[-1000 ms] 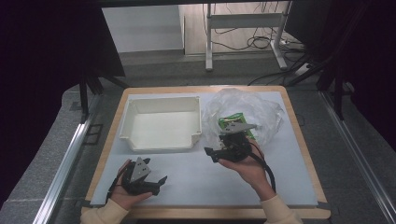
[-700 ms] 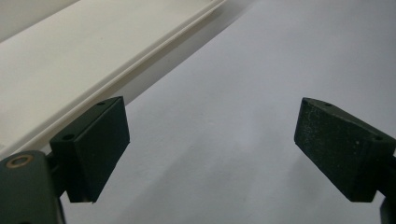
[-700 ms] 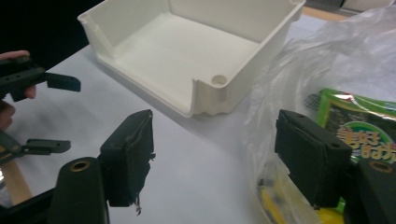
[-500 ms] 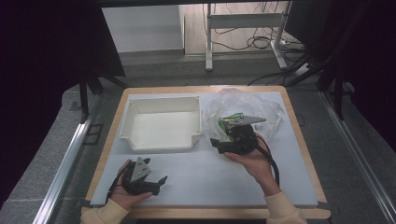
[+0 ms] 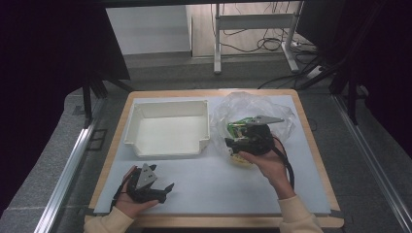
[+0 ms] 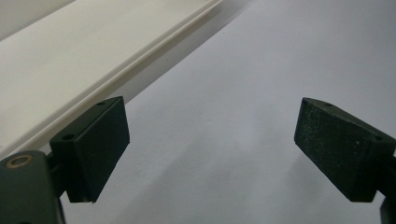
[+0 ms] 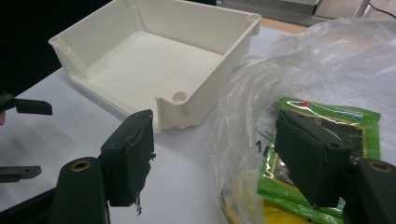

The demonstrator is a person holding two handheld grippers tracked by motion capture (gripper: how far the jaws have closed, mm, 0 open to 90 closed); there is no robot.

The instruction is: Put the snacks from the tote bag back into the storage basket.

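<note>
A crumpled clear plastic bag [image 5: 252, 109] lies on the right of the table with a green packet [image 5: 239, 127] inside it. My right gripper [image 5: 229, 146] is at the bag's near left side, jaws pointing left toward the white tray [image 5: 167, 104]. In the right gripper view that gripper [image 7: 219, 156] stands open; the bag's edge [image 7: 243, 116] lies between the jaws, and the green packet [image 7: 364, 121] sits behind the right jaw. Near the front left, my left gripper [image 5: 166, 192] rests open over bare mat. Its own view shows the gripper [image 6: 212, 149] with nothing between the jaws.
The white tray [image 7: 154, 56] is empty and fills the table's left-centre. Its wall [image 6: 93, 51] runs close beside the left gripper. Something yellow [image 7: 280, 215] lies in the bag under the green packet. A pale blue mat [image 5: 214, 187] covers the wooden table.
My right gripper has moved a little away from the person, onto the bag's near side. The left gripper has stayed where it was.
</note>
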